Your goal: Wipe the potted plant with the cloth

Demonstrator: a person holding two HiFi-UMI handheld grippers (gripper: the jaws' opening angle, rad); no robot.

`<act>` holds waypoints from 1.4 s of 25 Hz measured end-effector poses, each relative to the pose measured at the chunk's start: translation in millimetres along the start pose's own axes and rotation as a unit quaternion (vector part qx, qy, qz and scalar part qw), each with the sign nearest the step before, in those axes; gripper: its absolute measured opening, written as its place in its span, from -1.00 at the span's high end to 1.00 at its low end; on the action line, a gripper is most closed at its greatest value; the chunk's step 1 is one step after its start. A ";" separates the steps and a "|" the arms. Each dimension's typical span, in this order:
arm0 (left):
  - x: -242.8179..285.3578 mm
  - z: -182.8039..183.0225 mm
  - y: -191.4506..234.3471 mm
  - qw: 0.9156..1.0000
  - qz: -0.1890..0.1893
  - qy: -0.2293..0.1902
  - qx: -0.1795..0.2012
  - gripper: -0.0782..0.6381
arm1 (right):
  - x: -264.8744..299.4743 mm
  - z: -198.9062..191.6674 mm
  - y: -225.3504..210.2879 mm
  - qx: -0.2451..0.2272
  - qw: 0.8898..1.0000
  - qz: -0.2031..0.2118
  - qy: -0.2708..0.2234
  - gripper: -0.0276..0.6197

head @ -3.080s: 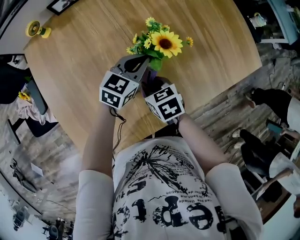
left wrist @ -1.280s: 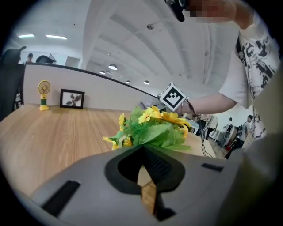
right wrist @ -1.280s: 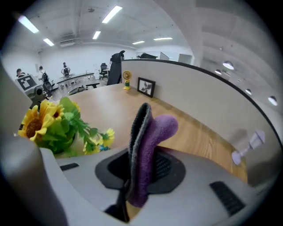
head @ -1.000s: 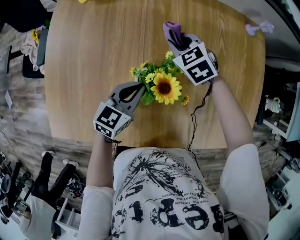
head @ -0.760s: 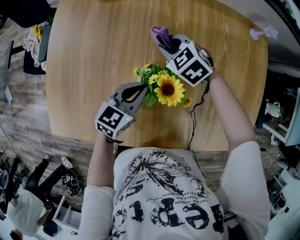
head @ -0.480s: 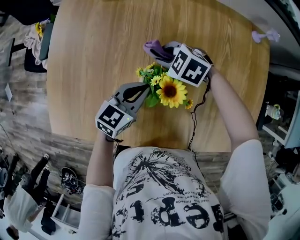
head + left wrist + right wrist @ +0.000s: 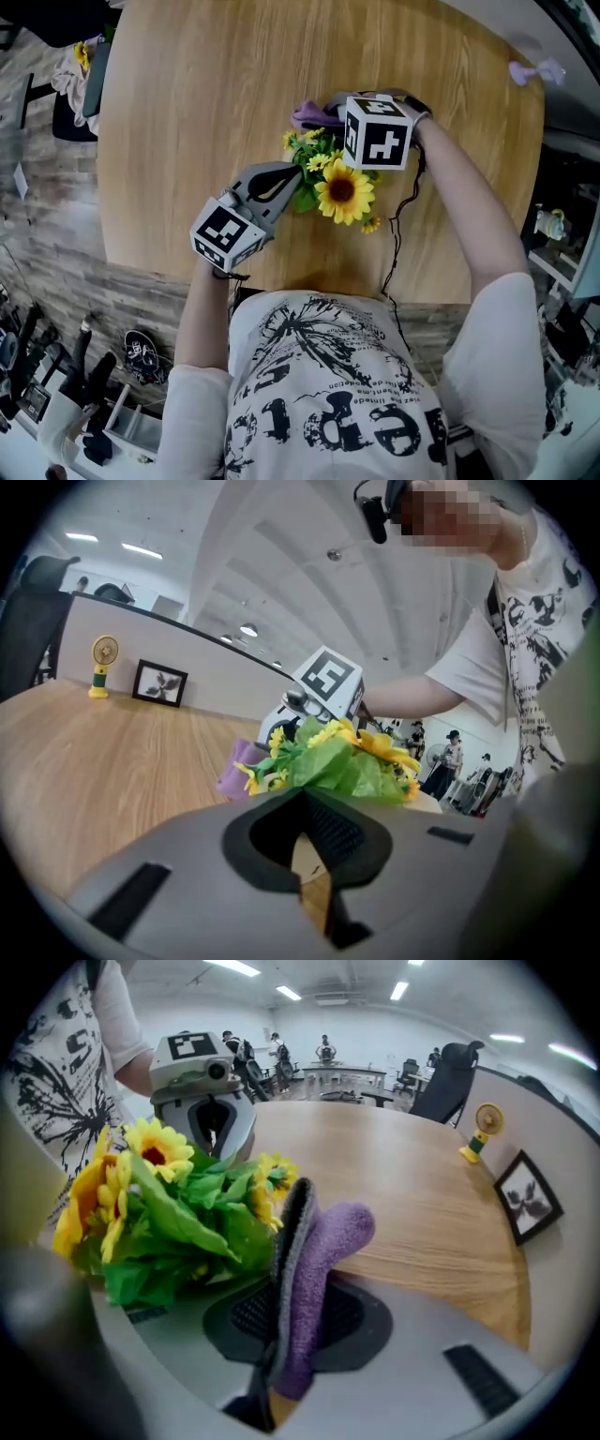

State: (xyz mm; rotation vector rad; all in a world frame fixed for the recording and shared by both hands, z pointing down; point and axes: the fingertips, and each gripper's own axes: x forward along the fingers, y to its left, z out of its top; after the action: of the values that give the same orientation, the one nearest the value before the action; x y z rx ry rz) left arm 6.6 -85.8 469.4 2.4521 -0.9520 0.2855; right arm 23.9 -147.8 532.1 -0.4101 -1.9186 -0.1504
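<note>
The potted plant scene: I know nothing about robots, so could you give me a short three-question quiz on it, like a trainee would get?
1. True or false: the left gripper holds the cloth.
2. Pick one: the cloth's colour is A) green, B) purple, C) white.
3. Fill the gap: beside the potted plant, the left gripper's jaws are ___, with nothing between them.
Key: 1 false; the right gripper is shut on it. 2 B. 3 shut.
</note>
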 end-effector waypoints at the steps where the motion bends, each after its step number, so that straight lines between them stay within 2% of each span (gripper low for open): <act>1: -0.2 0.0 0.3 1.000 0.001 -0.001 0.000 0.77 | 1.3 -1.6 1.3 -0.012 1.000 0.004 0.006 0.71; 7: -0.5 -0.4 2.1 1.000 0.006 -0.001 -0.001 0.77 | -0.1 -13.9 12.8 -0.051 0.998 0.037 0.032 0.71; 10: -0.3 -0.2 2.5 1.000 0.010 -0.001 -0.003 0.77 | -2.4 -19.6 17.2 -0.054 0.997 0.041 0.028 0.71; 16: -2.8 -3.3 2.2 1.000 0.016 -0.005 -0.013 0.77 | -4.8 -29.3 23.5 -0.014 0.999 0.032 -0.004 0.71; 26: -0.8 -4.9 3.7 0.999 0.031 -0.001 -0.006 0.77 | -13.2 -61.4 50.6 0.025 1.000 0.009 0.007 0.70; 35: -0.1 -6.4 3.8 0.999 0.040 0.001 0.006 0.77 | -15.9 -76.5 80.9 0.098 0.995 -0.008 -0.008 0.70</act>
State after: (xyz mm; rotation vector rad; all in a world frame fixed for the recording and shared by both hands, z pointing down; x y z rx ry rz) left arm 3.8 -84.9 476.2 2.4271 -1.0532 0.3211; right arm 124.7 -98.4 539.1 -0.2643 -1.9317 0.0299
